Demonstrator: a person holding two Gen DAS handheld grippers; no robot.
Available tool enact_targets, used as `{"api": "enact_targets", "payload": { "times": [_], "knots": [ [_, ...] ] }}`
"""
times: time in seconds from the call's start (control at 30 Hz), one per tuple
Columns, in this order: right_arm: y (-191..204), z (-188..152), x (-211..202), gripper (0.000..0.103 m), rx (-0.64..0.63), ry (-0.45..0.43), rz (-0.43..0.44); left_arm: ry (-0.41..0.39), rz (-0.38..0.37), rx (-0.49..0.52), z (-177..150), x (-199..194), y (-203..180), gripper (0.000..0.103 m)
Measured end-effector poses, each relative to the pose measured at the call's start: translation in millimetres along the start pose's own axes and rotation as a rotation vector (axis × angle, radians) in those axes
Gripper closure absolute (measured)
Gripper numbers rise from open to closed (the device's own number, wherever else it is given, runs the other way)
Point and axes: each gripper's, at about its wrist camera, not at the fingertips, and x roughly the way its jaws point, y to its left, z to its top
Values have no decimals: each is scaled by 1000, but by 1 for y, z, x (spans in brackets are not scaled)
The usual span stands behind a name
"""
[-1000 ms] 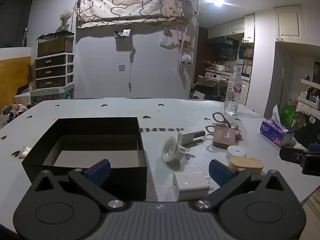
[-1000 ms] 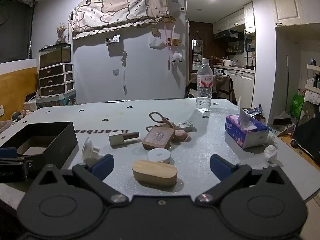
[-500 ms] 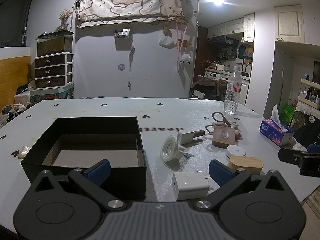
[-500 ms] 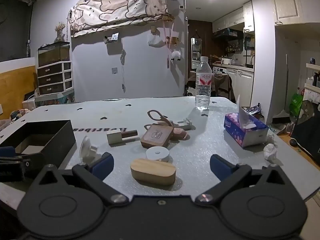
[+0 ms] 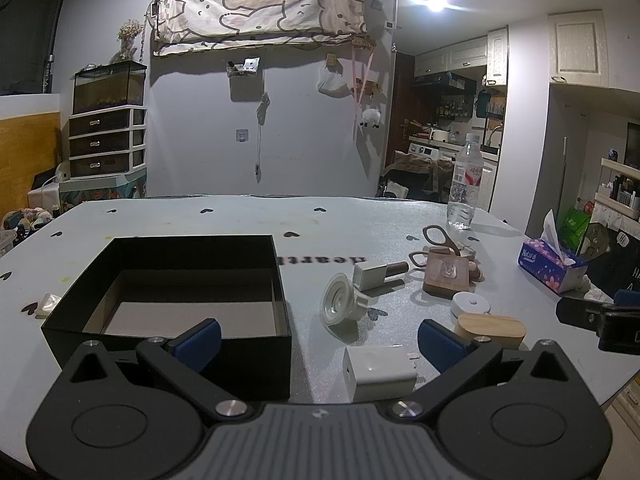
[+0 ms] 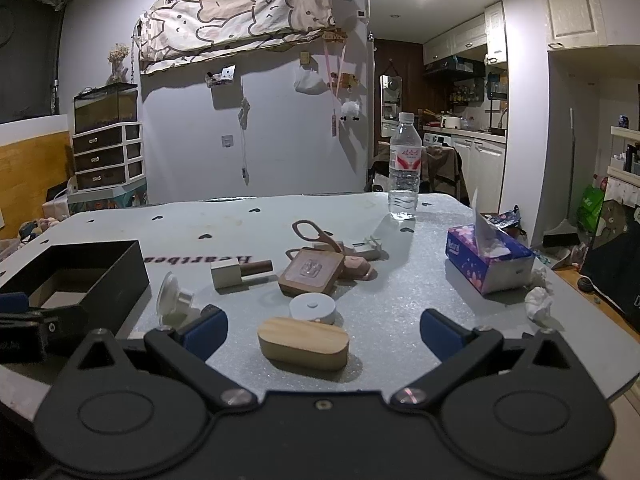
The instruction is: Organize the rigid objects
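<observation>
Dim kitchen-side room; a pale grey speckled worktop (image 5: 224,220) with small black heart marks carries everything. No earlier state is recorded here.

Landmark: open black rectangular box (image 5: 168,280), seen empty, cardboard floor visible. All places are given from it.

- White cube-shaped plug adapter (image 5: 378,368): just right of the box's near right corner, lying flat.
- White round suction-cup fitting (image 5: 340,304): right of the box, tipped on its side.
- White-and-brown stick-shaped tube (image 5: 380,272): further right, beyond the fitting, long axis running roughly left-right, parallel to the box's far wall.
- Brown square wooden block with a clear hook (image 6: 312,272), brown-handled scissors (image 6: 314,234) and a small white round disc (image 6: 312,308): well right of the box.
- Rounded oblong wooden block (image 6: 303,343): right of the box, nearest the edge, long axis left-right.

Left tongs (image 5: 318,342) are spread wide, nothing held; the adapter sits between their fingertips, nearer the right-hand tip. Right tongs (image 6: 322,330) are likewise released and empty; the oblong block lies directly ahead between the tips, broadside on.

Judgement: nothing has been boxed yet. The adapter is best taken by the left tongs, being nearer to them and to the box. The oblong block's long axis crosses the right tongs' opening, so a grasp across its short width would call for a wrist turn or an approach from above.
</observation>
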Motion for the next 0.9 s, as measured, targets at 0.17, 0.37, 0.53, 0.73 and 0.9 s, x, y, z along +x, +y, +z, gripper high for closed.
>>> {"api": "enact_targets", "payload": {
  "times": [0.17, 0.37, 0.53, 0.73, 0.9],
  "knots": [
    [1, 0, 0, 0, 0, 1, -1, 0, -1, -2, 0, 1, 1, 0],
    [-3, -1, 2, 0, 0, 4, -8, 1, -1, 0, -2, -1, -2, 0],
    [-3, -1, 2, 0, 0, 5, -8, 0, 0, 2, -4, -1, -5, 0],
    [-4, -1, 2, 0, -1, 5, -7, 1, -1, -1, -2, -1, -2, 0],
    [-4, -1, 3, 0, -3, 6, -8, -2, 1, -2, -4, -2, -4, 0]
  ]
}}
